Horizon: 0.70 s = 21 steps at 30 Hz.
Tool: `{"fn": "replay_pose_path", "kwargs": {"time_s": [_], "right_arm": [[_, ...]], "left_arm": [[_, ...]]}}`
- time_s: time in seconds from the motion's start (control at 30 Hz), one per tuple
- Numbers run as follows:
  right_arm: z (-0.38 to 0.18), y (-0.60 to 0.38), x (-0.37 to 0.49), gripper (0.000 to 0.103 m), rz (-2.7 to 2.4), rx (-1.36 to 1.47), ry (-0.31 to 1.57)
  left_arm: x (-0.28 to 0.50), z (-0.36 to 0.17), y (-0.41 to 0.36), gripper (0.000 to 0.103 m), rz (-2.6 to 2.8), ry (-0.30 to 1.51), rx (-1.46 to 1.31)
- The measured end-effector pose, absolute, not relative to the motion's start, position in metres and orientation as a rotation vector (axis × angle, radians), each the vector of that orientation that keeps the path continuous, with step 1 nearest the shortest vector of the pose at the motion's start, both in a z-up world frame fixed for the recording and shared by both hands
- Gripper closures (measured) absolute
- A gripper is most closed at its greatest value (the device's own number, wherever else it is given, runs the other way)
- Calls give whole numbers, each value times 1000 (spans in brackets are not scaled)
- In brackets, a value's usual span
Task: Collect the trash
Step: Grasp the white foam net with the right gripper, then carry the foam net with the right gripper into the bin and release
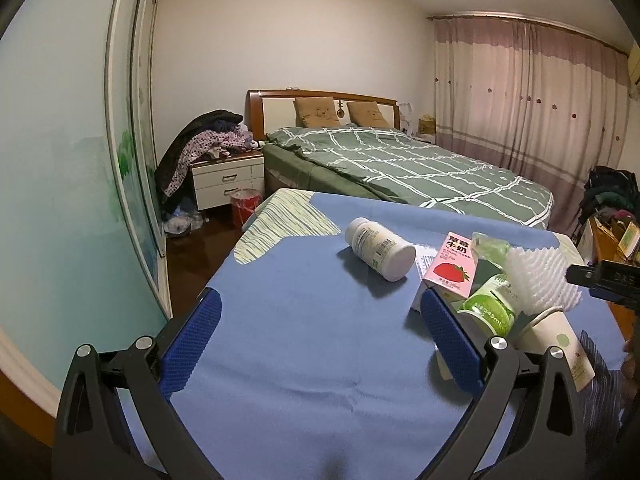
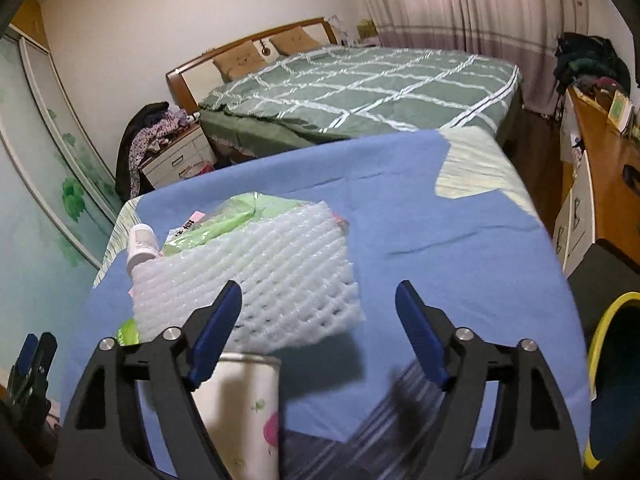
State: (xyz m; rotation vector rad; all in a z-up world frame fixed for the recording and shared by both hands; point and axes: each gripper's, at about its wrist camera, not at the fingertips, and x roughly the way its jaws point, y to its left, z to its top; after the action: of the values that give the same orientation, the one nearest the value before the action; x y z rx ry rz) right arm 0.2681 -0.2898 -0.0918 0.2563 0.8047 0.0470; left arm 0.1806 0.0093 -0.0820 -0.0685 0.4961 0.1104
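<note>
Bedroom setup, blue-covered table [image 2: 440, 220] piled with trash: foam net [image 2: 260, 280], paper cup [image 2: 240, 400], pill bottle [image 1: 380, 248]. Right gripper [image 2: 318, 332] and left gripper [image 1: 320, 344] both gape empty. Risk: closing on foam knocks the cup over.

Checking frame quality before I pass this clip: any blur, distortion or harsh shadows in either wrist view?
Left wrist view: sharp; strong fisheye bending of the wardrobe door; soft shadow under the white bottle. Right wrist view: motion smear on the striped item and the blue cloth edge; foam net stays fairly clear.
</note>
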Motion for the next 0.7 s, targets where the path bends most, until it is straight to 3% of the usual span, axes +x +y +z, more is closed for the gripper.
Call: {"fn": "replay_pose_path", "kwargs": {"time_s": [0.17,0.2,0.23,0.27,0.33,0.4,0.7], "right_arm": [[-103,-289,276,26,71,296,855],[-104,-289,275,31,78,297,857],[-104,-288,274,44,89,300,861],[-104,-290,271,50,95,303,867],[-104,-289,268,77,111,318,869],[-103,-288,265,94,113,320,861],[-80,-306,227,98,140,376,777]], "left_arm": [[181,-83,8,5,105,504,-70],[180,-82,7,5,105,504,-69],[180,-82,7,5,103,504,-69],[180,-82,7,5,102,503,-69],[180,-82,6,5,103,502,-66],[180,-82,6,5,104,501,-70],[179,-81,7,5,102,497,-77]]}}
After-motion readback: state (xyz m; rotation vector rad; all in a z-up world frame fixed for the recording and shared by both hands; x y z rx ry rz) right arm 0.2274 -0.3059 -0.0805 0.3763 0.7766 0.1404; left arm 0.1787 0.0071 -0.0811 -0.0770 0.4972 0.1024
